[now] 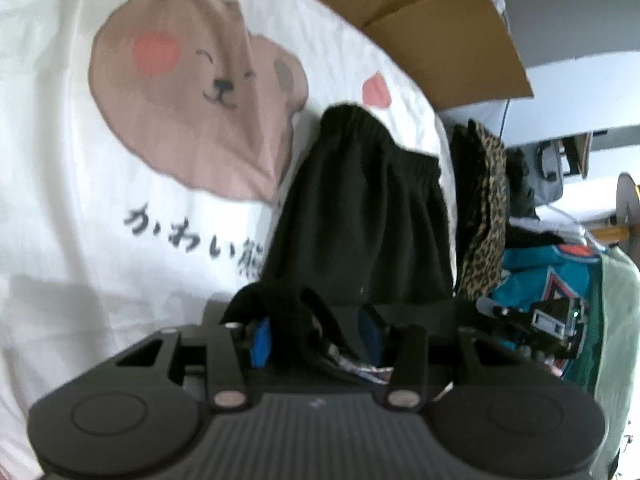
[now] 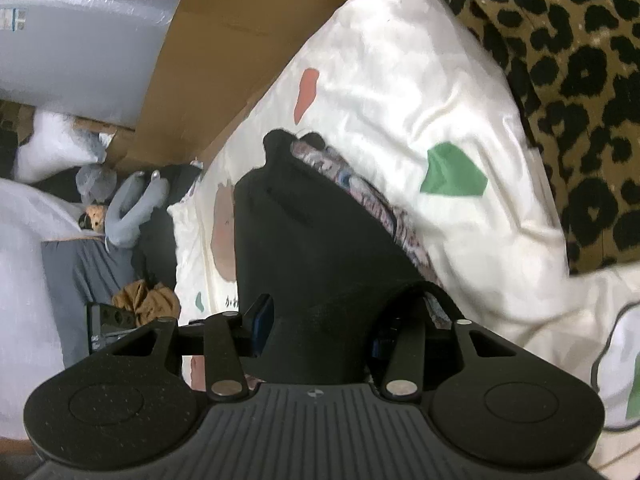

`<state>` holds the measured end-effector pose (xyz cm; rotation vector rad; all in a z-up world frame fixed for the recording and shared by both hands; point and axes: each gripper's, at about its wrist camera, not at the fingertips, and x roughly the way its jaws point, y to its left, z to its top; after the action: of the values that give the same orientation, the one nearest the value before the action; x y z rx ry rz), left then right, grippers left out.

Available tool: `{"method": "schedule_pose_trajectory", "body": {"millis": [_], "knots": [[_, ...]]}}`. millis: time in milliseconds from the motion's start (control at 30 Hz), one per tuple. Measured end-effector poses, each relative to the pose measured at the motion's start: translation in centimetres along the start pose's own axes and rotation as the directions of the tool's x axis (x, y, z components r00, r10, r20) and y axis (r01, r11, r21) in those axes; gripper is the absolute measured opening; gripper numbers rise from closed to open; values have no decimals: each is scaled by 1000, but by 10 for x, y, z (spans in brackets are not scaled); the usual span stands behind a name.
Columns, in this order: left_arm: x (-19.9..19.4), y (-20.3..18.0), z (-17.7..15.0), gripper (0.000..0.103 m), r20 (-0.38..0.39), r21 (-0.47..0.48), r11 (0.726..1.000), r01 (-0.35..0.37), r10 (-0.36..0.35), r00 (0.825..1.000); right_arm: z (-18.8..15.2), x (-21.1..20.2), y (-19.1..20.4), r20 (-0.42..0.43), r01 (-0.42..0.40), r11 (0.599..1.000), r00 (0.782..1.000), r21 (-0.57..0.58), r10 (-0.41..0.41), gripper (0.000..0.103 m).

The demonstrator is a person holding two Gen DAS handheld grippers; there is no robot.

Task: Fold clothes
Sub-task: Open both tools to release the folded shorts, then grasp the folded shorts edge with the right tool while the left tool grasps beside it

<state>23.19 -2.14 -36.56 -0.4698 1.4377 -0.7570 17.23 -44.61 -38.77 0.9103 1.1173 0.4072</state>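
Note:
A black garment (image 1: 360,216) with a gathered elastic band hangs in front of the white bear-print bedcover (image 1: 80,160). My left gripper (image 1: 316,340) is shut on a bunched edge of it, the cloth wedged between the blue pads (image 1: 261,342). In the right wrist view the same black garment (image 2: 316,248) rises from my right gripper (image 2: 320,336), which is shut on its lower edge; a patterned lining strip (image 2: 372,196) shows along its right side. The other gripper (image 1: 552,328) appears at the right of the left wrist view.
A leopard-print cloth (image 2: 568,80) lies at the upper right, also visible as leopard-print cloth (image 1: 484,216). A cardboard box (image 1: 440,28) stands behind the bed. A teal garment (image 1: 552,276) lies right. A grey plush toy (image 2: 128,204) and brown cloth (image 2: 144,300) lie left of the bed.

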Motion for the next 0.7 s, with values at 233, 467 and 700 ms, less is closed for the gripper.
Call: {"method": "schedule_pose_trajectory", "body": {"millis": [233,467,700], "knots": [[-7,0,4,48,59,-13,1000,1,0,998,12,-7,-5,60,-10,1000,998,20,9,70],[-15,-3,8,48,106,27,999,-40,37,994,23,-14,-11,121,-21,999,993,39,17,71],[-16,-3,9,47,124,64,993,-94,86,989,26,-24,-5,155,-6,1000,988,-14,8,71]]}}
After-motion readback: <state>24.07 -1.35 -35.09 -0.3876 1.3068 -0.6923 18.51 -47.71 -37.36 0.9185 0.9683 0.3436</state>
